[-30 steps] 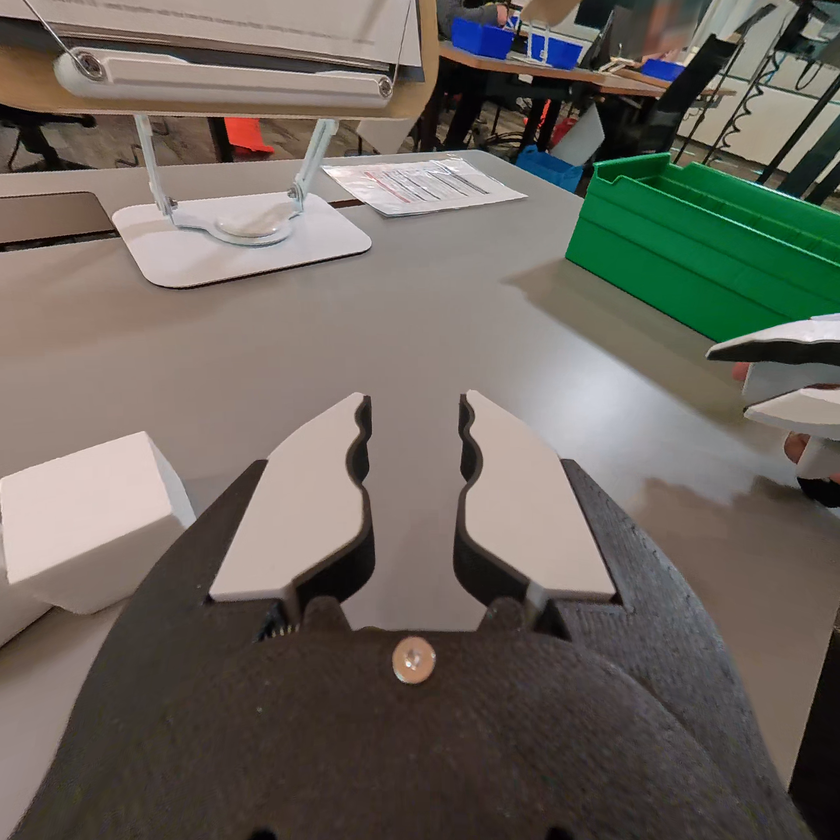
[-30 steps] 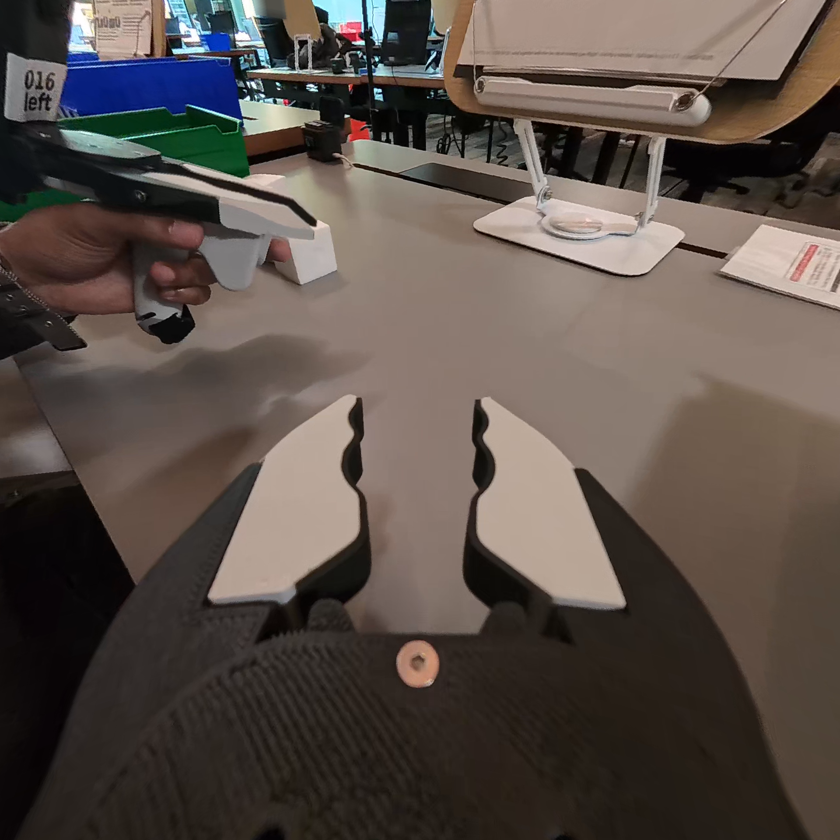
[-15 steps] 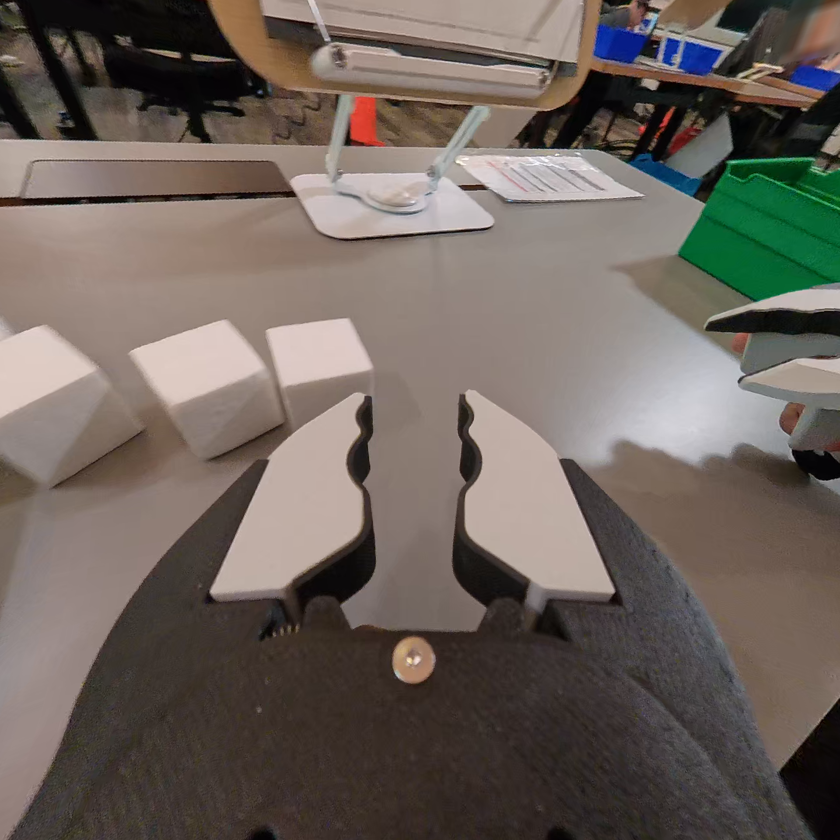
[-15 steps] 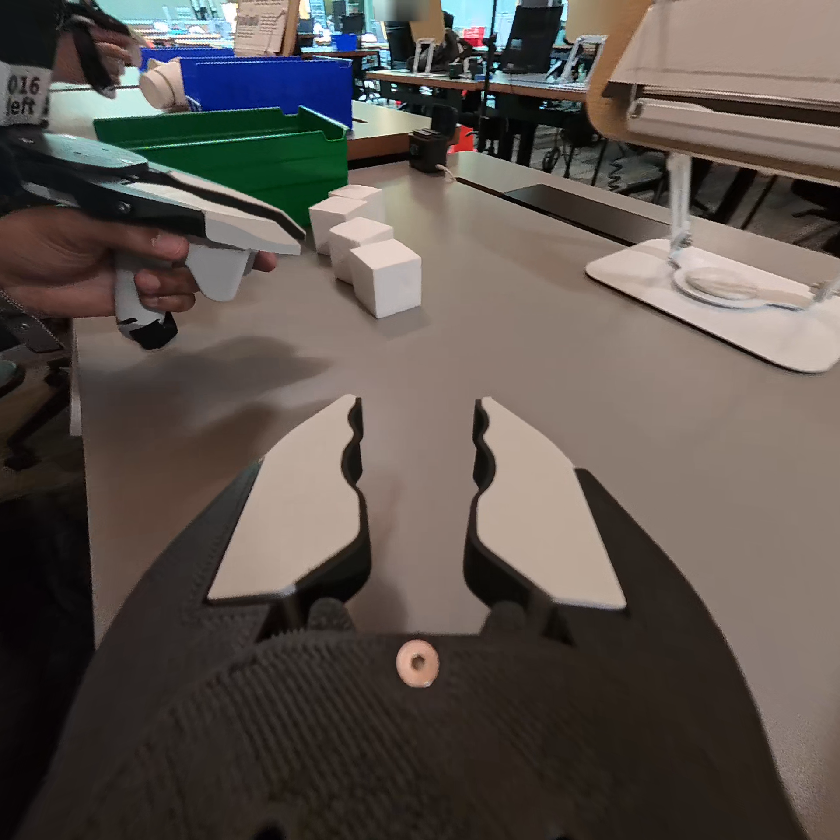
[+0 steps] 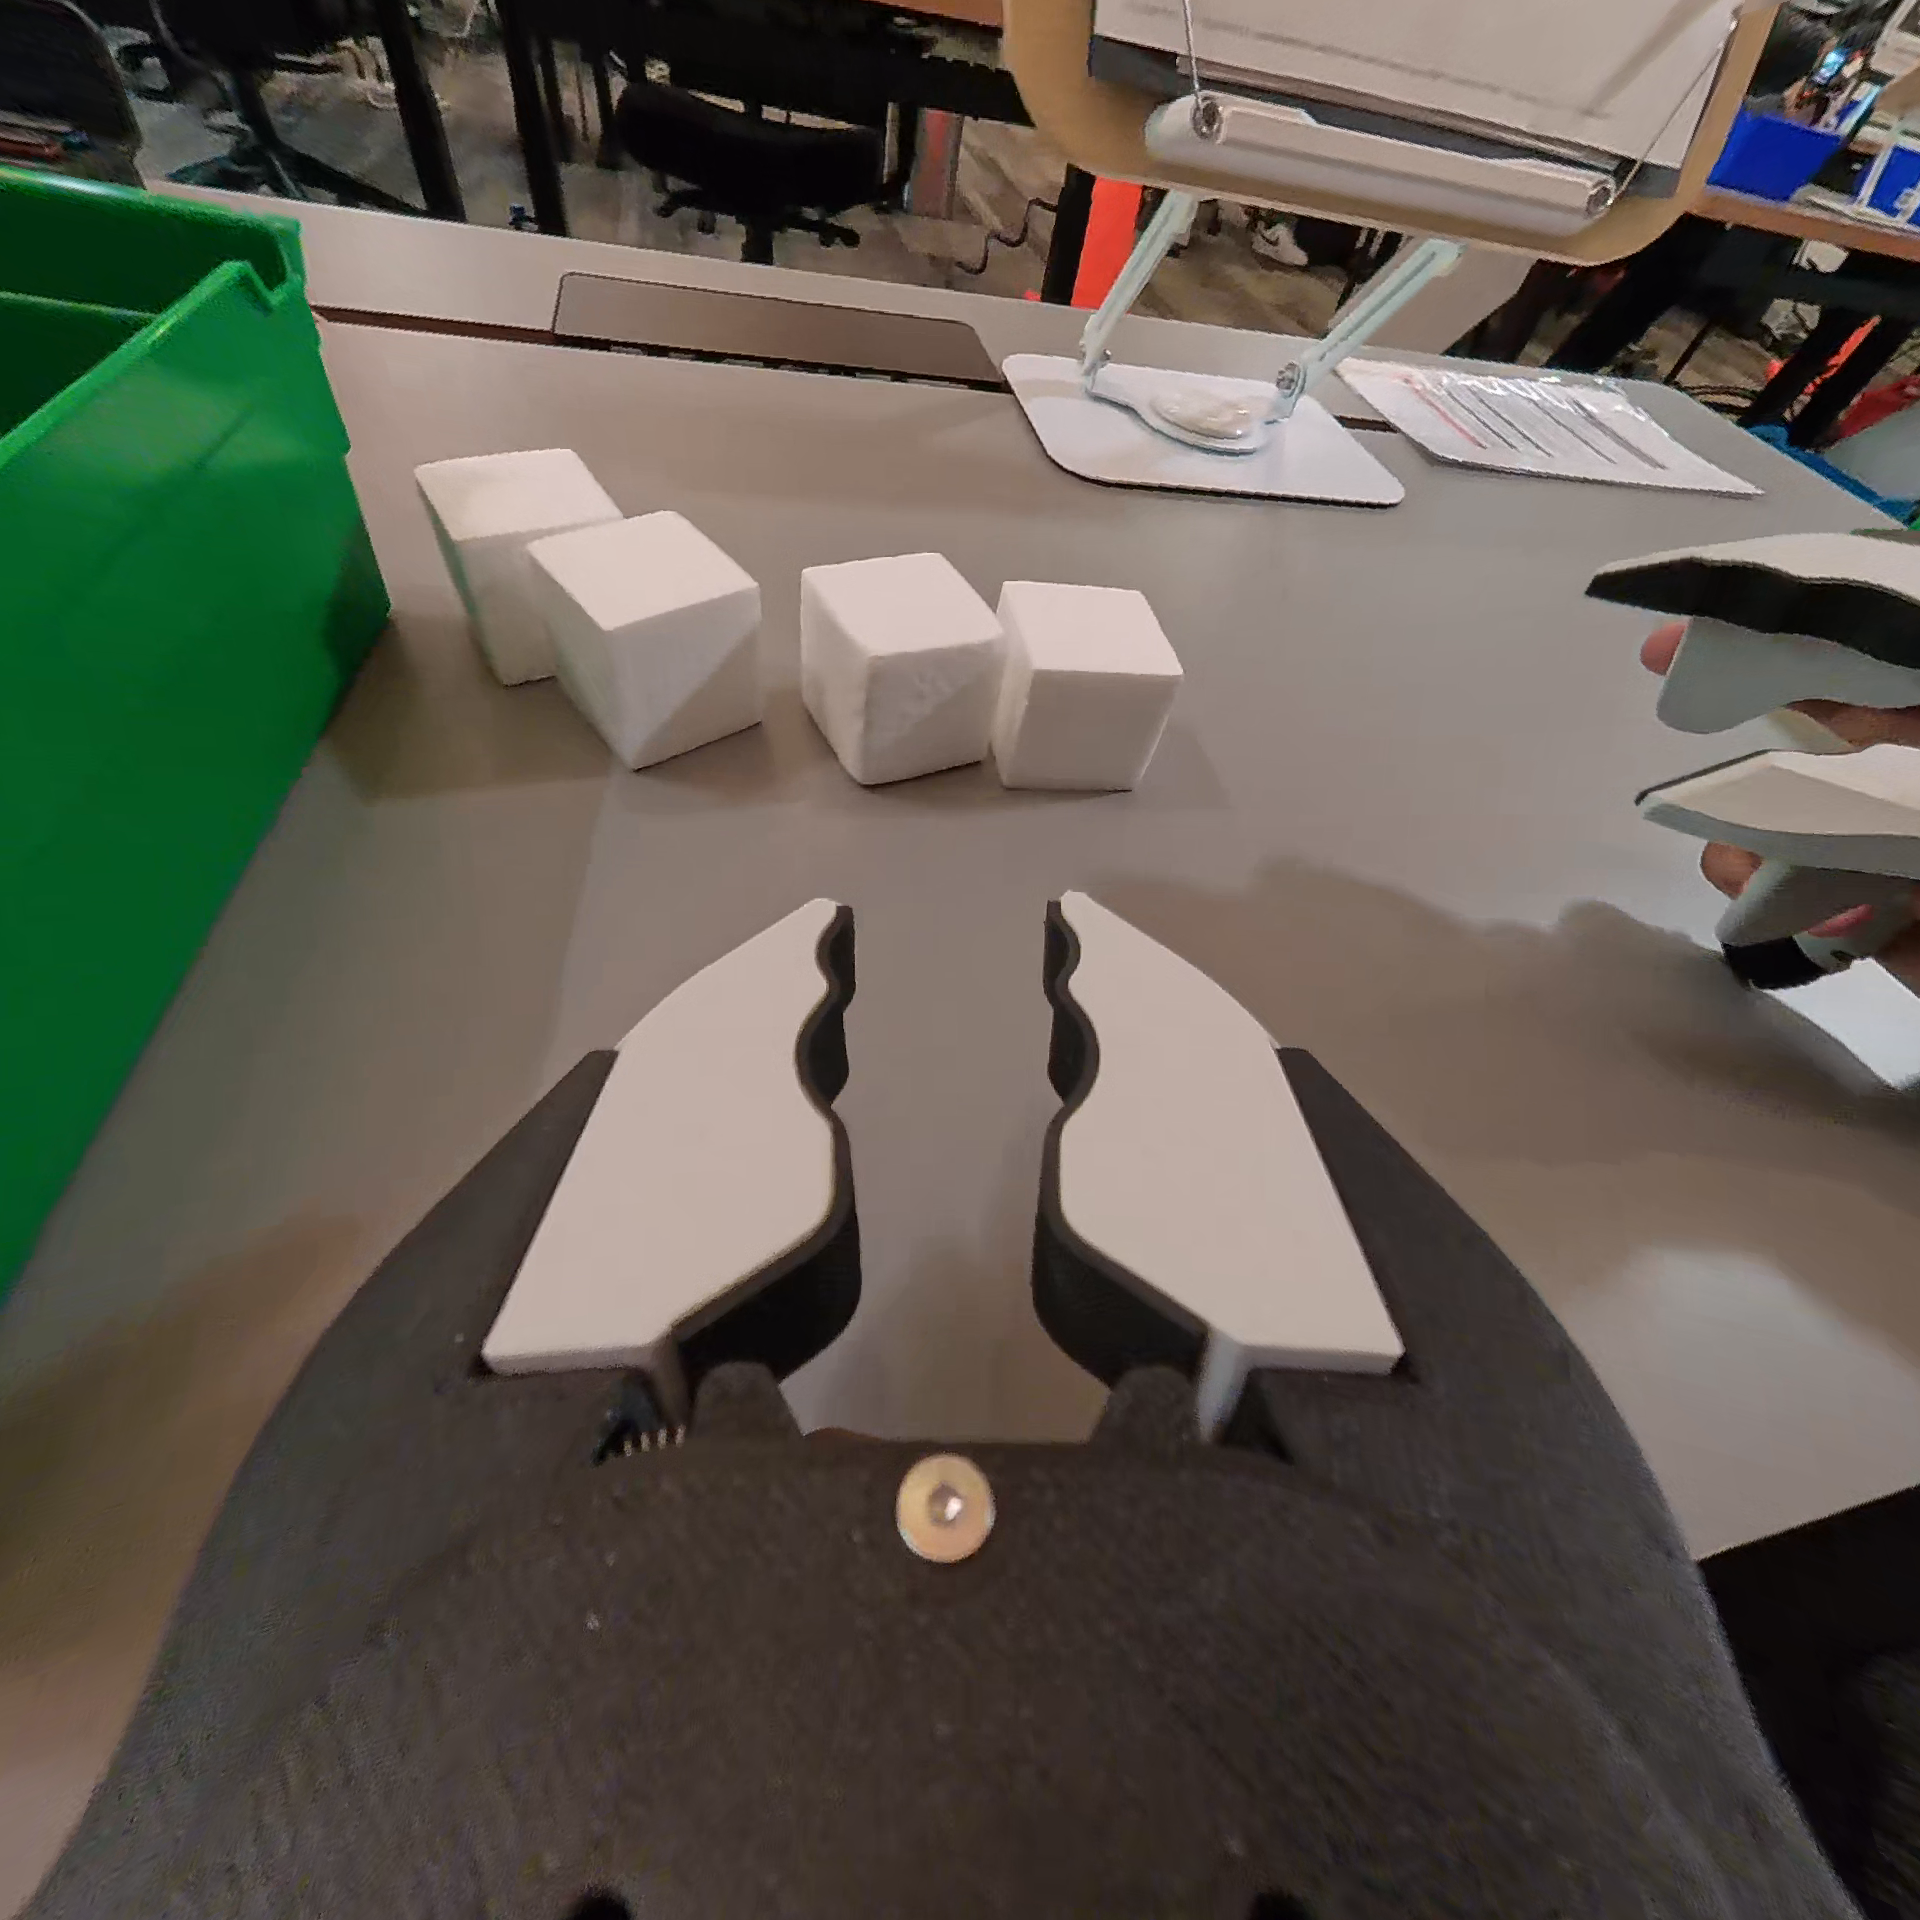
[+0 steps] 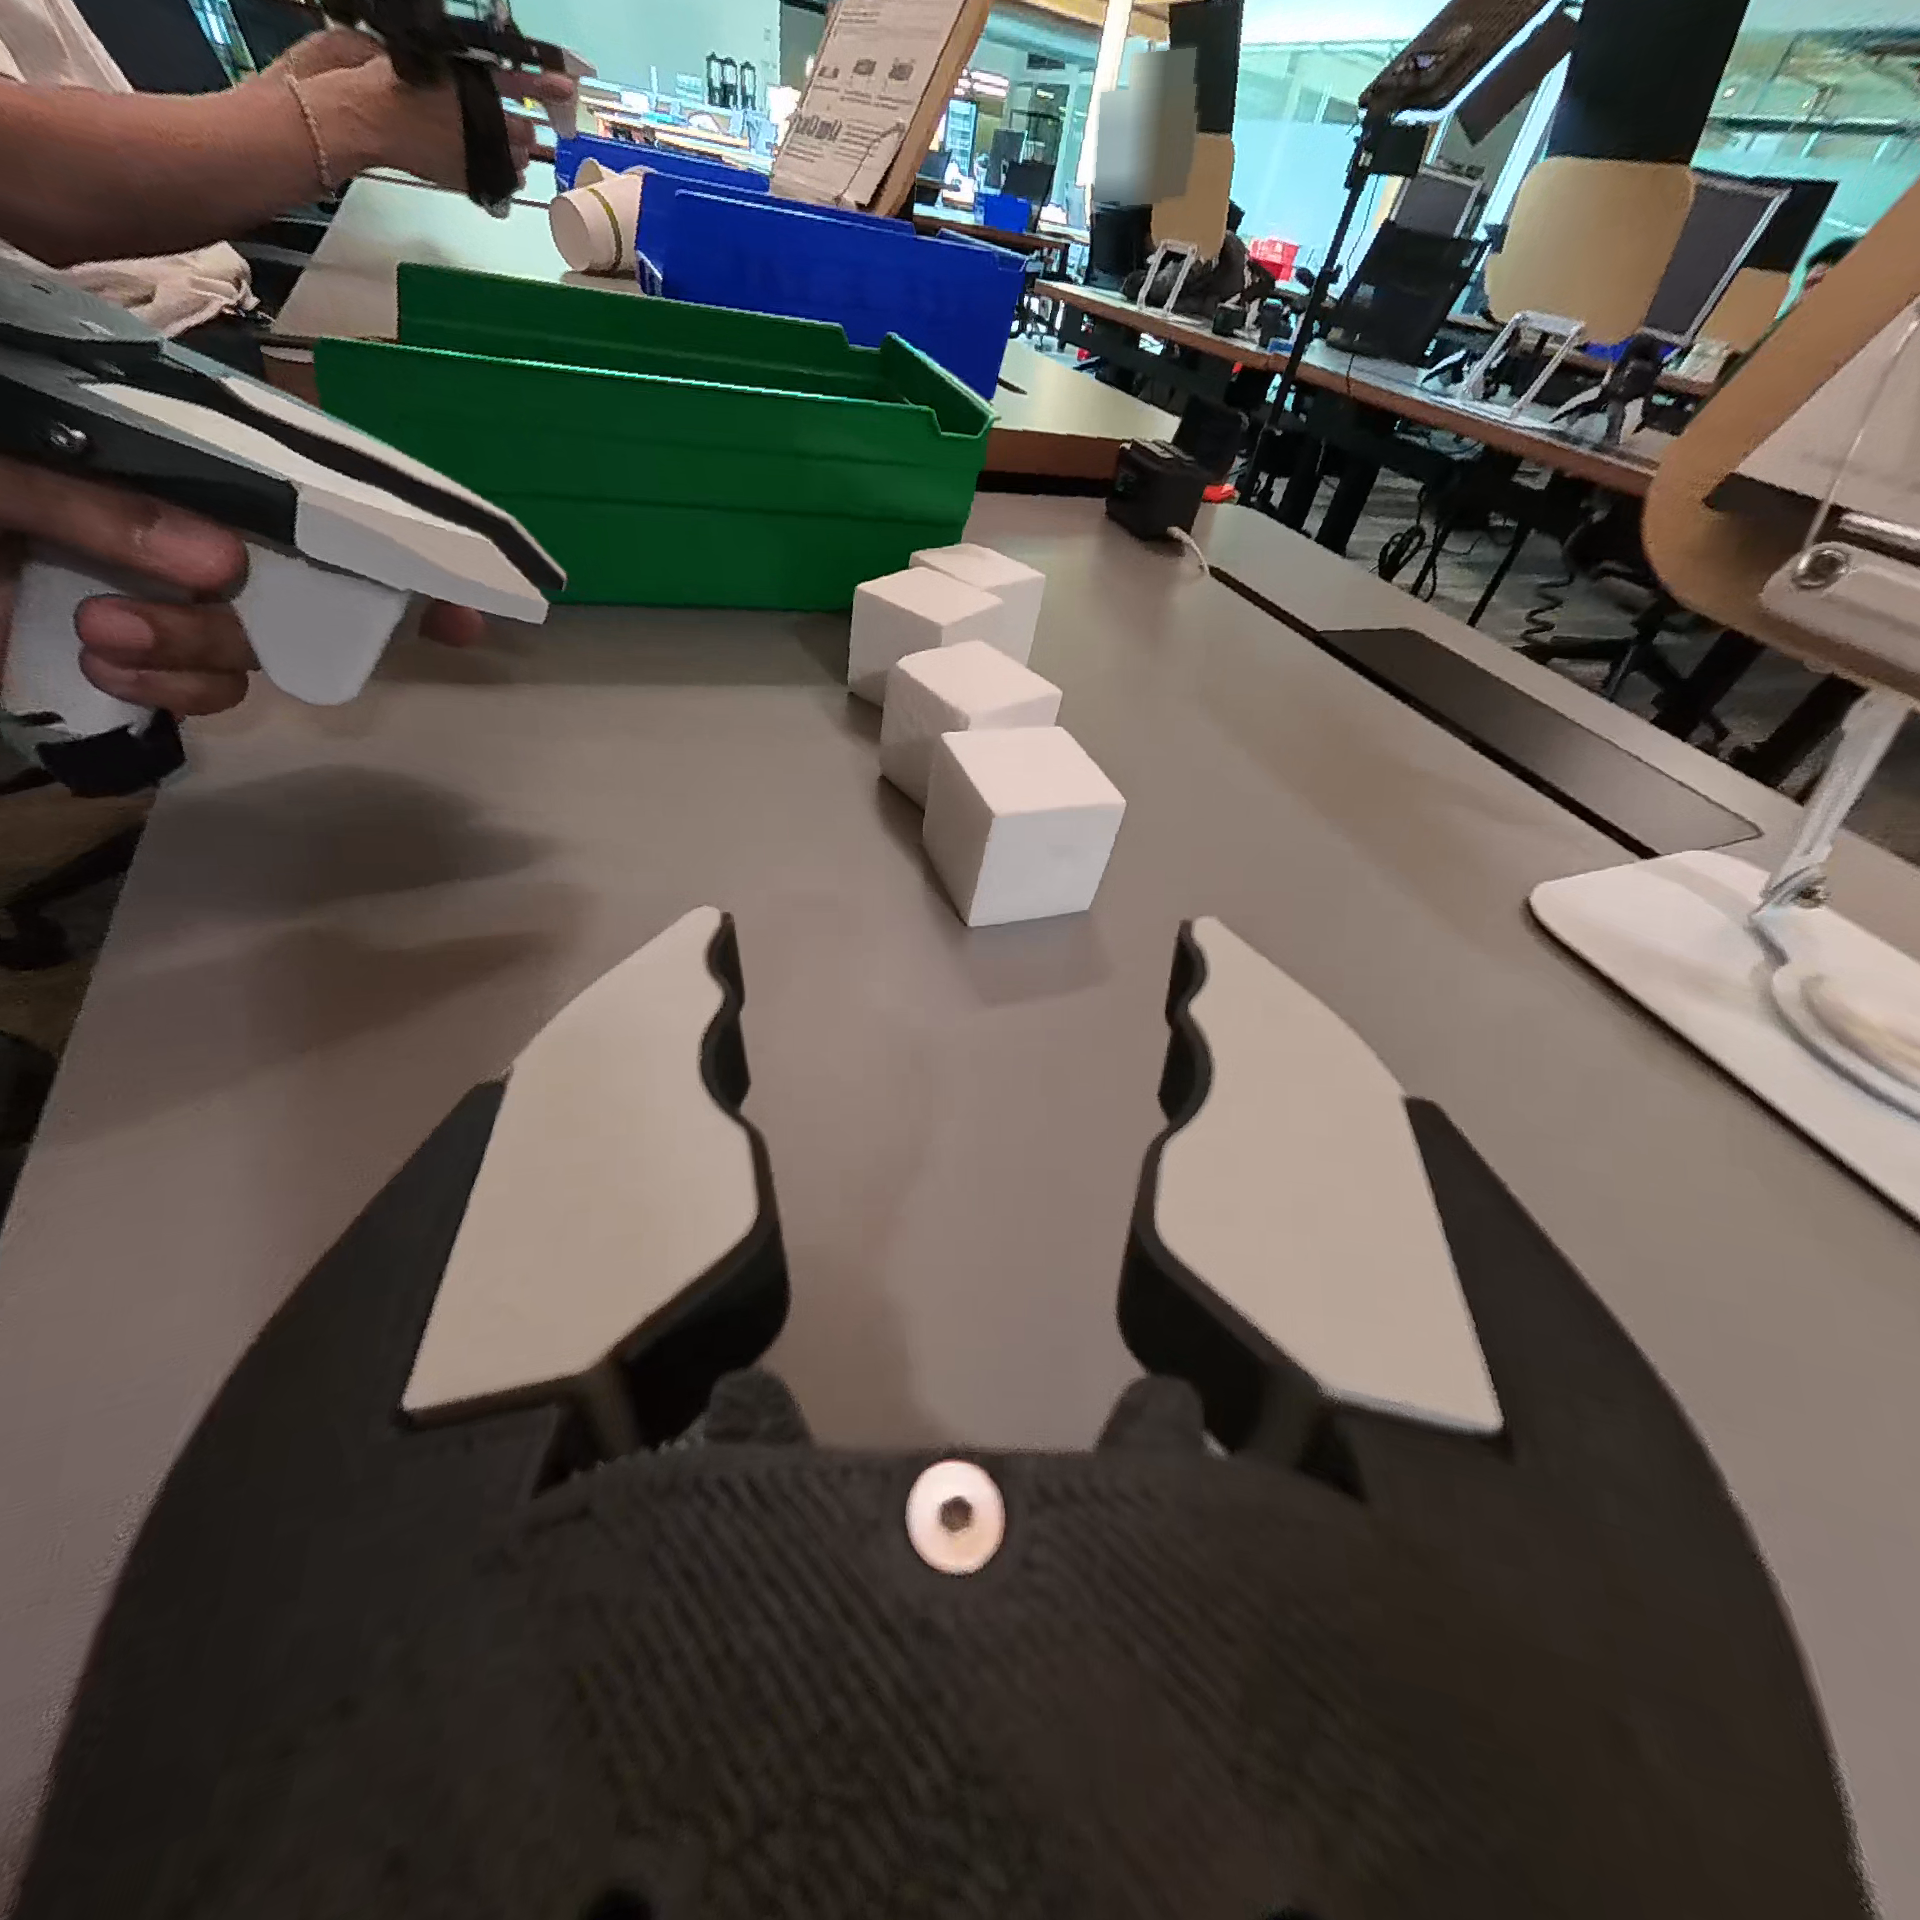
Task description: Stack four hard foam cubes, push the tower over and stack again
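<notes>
Left wrist view: left gripper point(image 5: 948, 920) is held above the grey table point(image 5: 1351, 665), jaws parted, nothing between them. Four white foam cubes point(image 5: 891, 665) are seen in a loose row ahead, apart from the fingertips; none is touched. A green bin point(image 5: 177, 623) stands at the left edge. The right gripper point(image 5: 1766, 717) is seen at the right, fingers spread, empty. A white stand base point(image 5: 1195, 447) and a printed sheet point(image 5: 1538, 426) lie farther back.

Right wrist view: right gripper point(image 6: 954, 940) is opened wide and empty; the nearest cube point(image 6: 1018, 821) sits just beyond its tips, untouched. All cubes are left on the table; nothing has been lifted. Beyond the green bin a blue bin point(image 6: 831, 270) and, probably, a paper cup point(image 6: 592, 223) are noted. Room: open workspace, desks, chairs, monitors.
</notes>
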Tool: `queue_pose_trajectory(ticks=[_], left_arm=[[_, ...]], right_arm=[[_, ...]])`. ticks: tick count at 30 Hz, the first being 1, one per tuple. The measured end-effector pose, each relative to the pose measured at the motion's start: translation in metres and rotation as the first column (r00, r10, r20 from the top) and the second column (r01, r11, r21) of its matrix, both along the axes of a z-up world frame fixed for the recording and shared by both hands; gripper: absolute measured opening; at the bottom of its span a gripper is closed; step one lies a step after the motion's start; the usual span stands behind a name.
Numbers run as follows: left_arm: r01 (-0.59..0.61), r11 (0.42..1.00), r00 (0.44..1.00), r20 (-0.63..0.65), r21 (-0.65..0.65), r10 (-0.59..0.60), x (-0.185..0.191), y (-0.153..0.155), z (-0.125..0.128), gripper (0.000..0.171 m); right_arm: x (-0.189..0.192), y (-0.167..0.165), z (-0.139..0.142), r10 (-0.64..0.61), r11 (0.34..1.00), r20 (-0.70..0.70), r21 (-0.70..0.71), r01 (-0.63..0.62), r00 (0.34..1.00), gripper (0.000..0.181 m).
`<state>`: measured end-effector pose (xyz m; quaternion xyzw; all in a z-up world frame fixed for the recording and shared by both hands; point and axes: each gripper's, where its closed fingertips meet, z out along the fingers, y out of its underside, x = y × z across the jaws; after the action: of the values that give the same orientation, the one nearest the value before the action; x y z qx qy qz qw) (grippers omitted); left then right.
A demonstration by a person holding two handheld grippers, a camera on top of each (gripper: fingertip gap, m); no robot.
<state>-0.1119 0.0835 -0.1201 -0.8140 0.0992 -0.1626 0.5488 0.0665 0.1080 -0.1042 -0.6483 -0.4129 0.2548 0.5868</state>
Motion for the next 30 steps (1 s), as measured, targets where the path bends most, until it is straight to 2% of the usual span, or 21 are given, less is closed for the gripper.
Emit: queue_pose_trajectory(ticks=[5, 12, 20, 23, 27, 28, 29, 30], left_arm=[[0.014, 1.0, 1.0, 0.023, -0.014, -0.014, 0.001, 0.0, -0.002, 0.036], [0.056, 0.998, 0.997, -0.047, -0.001, -0.056, 0.014, 0.001, -0.003, 0.037], [0.069, 0.997, 0.996, 0.059, -0.042, -0.066, 0.016, 0.006, -0.004, 0.037], [0.072, 0.996, 0.996, 0.064, -0.047, -0.069, 0.017, 0.007, -0.005, 0.037], [0.085, 0.995, 0.995, 0.058, -0.043, -0.082, 0.022, 0.007, -0.004, 0.036], [0.088, 0.995, 0.995, 0.06, -0.043, -0.085, 0.024, 0.007, -0.004, 0.036], [0.09, 0.995, 0.994, 0.061, -0.041, -0.087, 0.026, 0.008, -0.003, 0.036], [0.092, 0.995, 0.994, 0.06, -0.037, -0.09, 0.027, 0.009, -0.003, 0.036]], right_arm=[[-0.008, 0.011, -0.011, -0.006, 0.999, 0.077, -0.033, 0.009, 0.997, 0.076], [-0.033, 0.043, -0.024, 0.04, 0.995, 0.141, -0.099, -0.026, 0.989, 0.075], [-0.074, 0.08, -0.033, 0.088, 0.99, 0.194, -0.126, -0.064, 0.977, 0.076], [-0.079, 0.087, -0.04, 0.121, 0.973, 0.195, -0.217, -0.078, 0.973, 0.076], [-0.08, 0.092, -0.051, 0.176, 0.916, 0.164, -0.388, -0.101, 0.971, 0.082], [-0.081, 0.091, -0.053, 0.2, 0.895, 0.152, -0.431, -0.117, 0.968, 0.072], [-0.084, 0.085, -0.053, 0.255, 0.867, 0.124, -0.468, -0.17, 0.959, 0.054], [-0.084, 0.082, -0.052, 0.285, 0.849, 0.096, -0.488, -0.204, 0.954, 0.053]])
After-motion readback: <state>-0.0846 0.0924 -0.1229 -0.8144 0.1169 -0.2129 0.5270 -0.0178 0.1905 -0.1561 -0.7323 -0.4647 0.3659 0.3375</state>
